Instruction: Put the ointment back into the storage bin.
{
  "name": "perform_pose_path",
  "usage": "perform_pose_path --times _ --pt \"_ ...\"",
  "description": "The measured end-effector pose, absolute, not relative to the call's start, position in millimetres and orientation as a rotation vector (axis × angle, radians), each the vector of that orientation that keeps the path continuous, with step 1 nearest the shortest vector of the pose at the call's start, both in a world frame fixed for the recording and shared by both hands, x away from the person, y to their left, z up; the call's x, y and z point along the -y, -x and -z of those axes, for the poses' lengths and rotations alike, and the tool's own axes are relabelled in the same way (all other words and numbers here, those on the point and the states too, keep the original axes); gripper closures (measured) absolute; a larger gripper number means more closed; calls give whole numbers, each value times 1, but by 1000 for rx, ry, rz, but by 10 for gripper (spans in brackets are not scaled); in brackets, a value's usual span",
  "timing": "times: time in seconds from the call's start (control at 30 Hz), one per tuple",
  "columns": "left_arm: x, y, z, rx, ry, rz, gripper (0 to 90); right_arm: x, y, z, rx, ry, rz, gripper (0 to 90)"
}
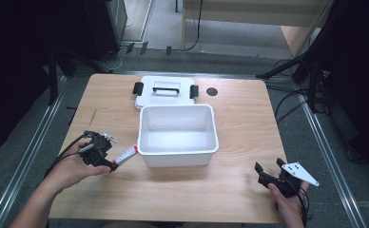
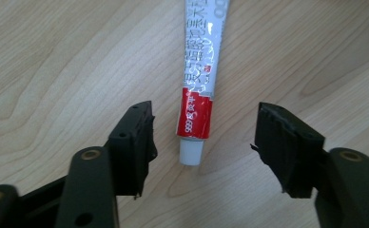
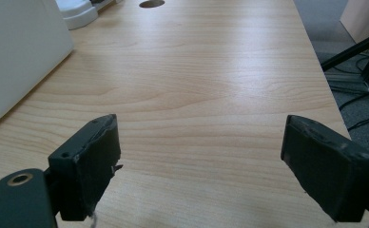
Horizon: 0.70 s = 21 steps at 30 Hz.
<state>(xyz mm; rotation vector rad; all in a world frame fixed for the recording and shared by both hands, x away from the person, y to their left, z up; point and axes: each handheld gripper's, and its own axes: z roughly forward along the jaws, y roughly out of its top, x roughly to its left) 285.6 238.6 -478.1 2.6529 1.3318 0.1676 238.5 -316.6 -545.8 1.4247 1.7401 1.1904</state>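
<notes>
Left gripper (image 2: pixel 201 142) is hovering over the tube (image 2: pixel 199 80), jaws apart on either side of its capped end, pads not touching it. The tube is lying flat on the table (image 1: pixel 230 185), just left of the white bin (image 1: pixel 147 142). The lid (image 1: pixel 147 83) is lying behind the bin. Right gripper (image 3: pixel 199 166) is sitting near the table's right front edge, jaws wide apart with nothing between them.

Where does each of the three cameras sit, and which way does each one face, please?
High view: above the person's side, facing forward and down on the table; forearms and both grippers show.
Left gripper view: rides the left gripper, looking down at the tube.
Right gripper view: rides the right gripper, looking across the table.
High and right gripper views share the bin.
</notes>
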Motion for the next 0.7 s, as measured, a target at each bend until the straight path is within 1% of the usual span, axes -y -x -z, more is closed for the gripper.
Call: perform_pose_path --times 0.1,0.23,0.3,0.53,0.63,0.7 --pt "-231 -293 481 -1328 -2760 -152 453 317 -238 546 -1740 -1424 -1191 130" --pt "-221 -300 484 -1314 -2805 -83 517 317 -238 546 -1742 -1422 -1194 130" --pt "-217 -305 486 -1304 -2834 -85 547 317 -238 546 -1742 -1422 -1194 130" --pt "-209 -313 497 -1322 -2864 -82 607 317 -238 546 -1741 -1421 -1199 130" --pt "-208 -315 500 -1314 -2881 -96 655 317 -238 546 -1742 -1420 -1200 130" --pt "-208 -315 501 -1324 -2882 -111 707 317 -238 546 -1743 -1419 -1201 130"
